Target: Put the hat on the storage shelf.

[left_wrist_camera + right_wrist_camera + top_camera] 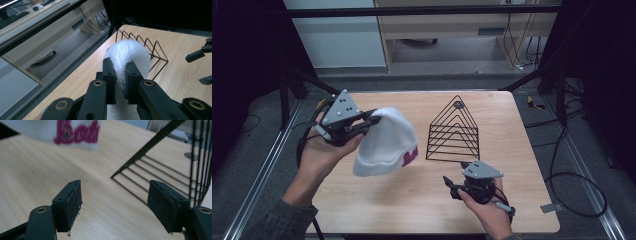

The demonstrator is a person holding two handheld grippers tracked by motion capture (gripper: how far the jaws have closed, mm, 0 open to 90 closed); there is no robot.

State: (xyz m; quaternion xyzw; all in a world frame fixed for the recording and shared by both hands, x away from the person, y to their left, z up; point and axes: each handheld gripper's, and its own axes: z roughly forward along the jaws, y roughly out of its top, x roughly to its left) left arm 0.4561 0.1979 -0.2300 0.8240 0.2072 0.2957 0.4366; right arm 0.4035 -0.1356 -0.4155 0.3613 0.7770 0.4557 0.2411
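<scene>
A white knit hat (387,142) with pink lettering hangs above the wooden table (377,200), pinched at its crown by my left gripper (373,119). In the left gripper view the jaws are shut on the fluffy white fabric of the hat (130,51). My right gripper (451,186) hovers open over the table's near right part, just in front of a black wire rack (453,131). In the right gripper view its pads (70,203) stand wide apart with nothing between them; the hat's lettered brim (75,132) hangs ahead and the rack (172,165) is to the right.
The table's right edge and front edge are close to my right hand. Cables (572,185) lie on the floor to the right. A desk and cabinet (462,35) stand beyond the table's far edge. Metal frame rails (262,165) run along the left side.
</scene>
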